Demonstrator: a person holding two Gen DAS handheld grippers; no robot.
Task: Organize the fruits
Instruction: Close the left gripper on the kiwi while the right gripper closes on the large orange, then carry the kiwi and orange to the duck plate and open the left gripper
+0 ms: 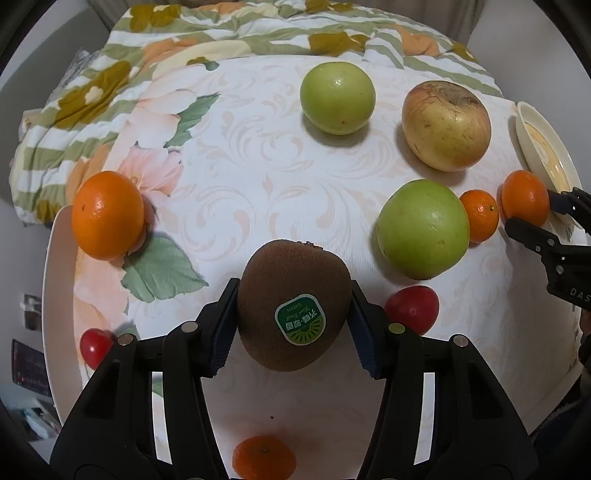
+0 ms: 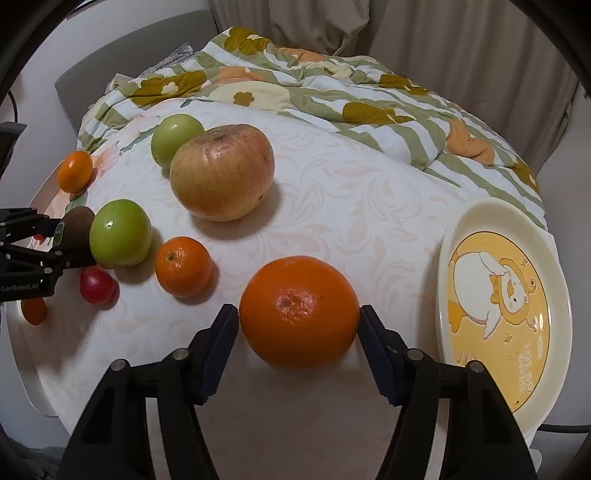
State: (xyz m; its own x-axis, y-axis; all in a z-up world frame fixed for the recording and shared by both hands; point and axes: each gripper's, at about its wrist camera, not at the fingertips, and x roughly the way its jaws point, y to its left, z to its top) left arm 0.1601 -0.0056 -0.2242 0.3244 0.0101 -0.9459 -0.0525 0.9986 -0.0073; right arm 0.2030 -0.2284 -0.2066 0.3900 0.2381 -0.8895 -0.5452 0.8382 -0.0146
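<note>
A brown kiwi with a green sticker lies on the white patterned cloth. My left gripper is shut on the kiwi, one pad against each side. A large orange sits beside the cream plate with the yellow cartoon print. My right gripper is shut on the orange, both pads touching its flanks. In the right wrist view, the left gripper with the kiwi shows at the far left. In the left wrist view, the right gripper and its orange sit at the right edge.
Two green apples, a big red-yellow apple, a small mandarin, another orange, two cherry tomatoes and a near mandarin lie about. A flowered quilt is bunched behind.
</note>
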